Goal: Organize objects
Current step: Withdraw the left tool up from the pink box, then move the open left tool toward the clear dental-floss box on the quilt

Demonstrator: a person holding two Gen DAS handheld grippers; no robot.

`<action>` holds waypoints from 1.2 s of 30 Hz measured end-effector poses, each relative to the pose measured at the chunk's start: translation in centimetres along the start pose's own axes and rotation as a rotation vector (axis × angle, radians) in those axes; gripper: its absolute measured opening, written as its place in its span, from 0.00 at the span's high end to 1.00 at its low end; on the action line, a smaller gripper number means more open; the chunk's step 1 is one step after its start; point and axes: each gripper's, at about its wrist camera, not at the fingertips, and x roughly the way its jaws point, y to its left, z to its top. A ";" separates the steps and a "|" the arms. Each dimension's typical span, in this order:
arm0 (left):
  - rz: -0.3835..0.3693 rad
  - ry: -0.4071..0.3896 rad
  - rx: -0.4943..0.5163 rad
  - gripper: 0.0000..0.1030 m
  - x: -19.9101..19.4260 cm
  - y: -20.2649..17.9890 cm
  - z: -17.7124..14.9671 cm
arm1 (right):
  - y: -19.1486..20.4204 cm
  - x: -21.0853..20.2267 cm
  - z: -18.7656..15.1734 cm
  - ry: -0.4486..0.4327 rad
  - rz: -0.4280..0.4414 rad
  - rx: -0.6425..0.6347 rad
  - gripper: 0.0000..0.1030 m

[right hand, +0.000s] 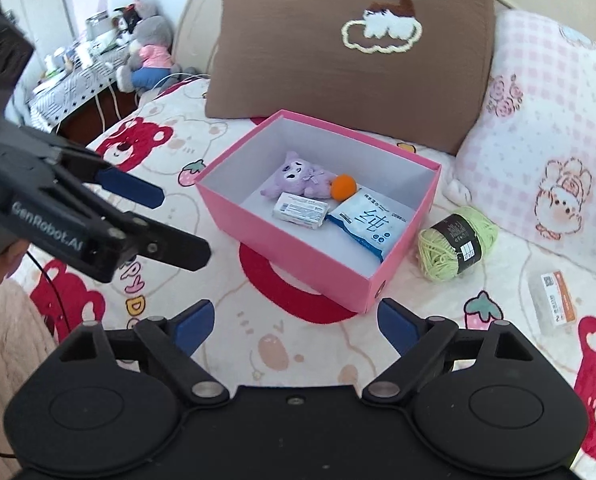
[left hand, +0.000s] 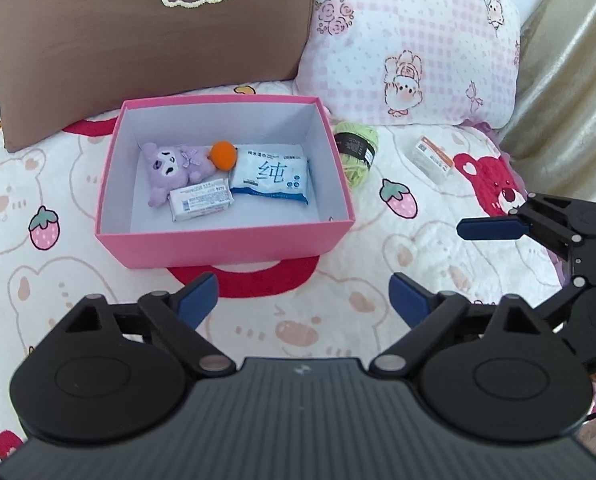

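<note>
Both of your grippers are hanging released and empty above the bedspread [left hand: 338,280]. Your left gripper [left hand: 302,296] is showing its blue pads spread wide with nothing between them, and your right gripper [right hand: 294,322] is standing the same way.

What is still lying outside the pink box [left hand: 218,246] is sitting off to its right: a green yarn ball [right hand: 458,244] just beside the box's right wall, and a small orange-and-white carton [right hand: 554,300] further right, near the pink checked pillow [right hand: 558,140]. Both are lying ahead and to the right of your right jaws, so your right hand is looking like the nearer one. The yarn's long axis is running slantwise, with its dark label band wrapped across the middle.

Inside the box, a purple plush toy [left hand: 174,168] is lying at the left, an orange ball [left hand: 223,155] is touching it, a white wipes pack [left hand: 272,176] is resting at the right, and a small white packet [left hand: 201,199] is sitting in front.
</note>
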 end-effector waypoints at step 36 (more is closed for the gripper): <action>-0.082 0.059 0.088 0.07 9.6 -10.5 0.7 | -9.2 -3.7 -7.7 -0.025 -0.096 0.108 0.11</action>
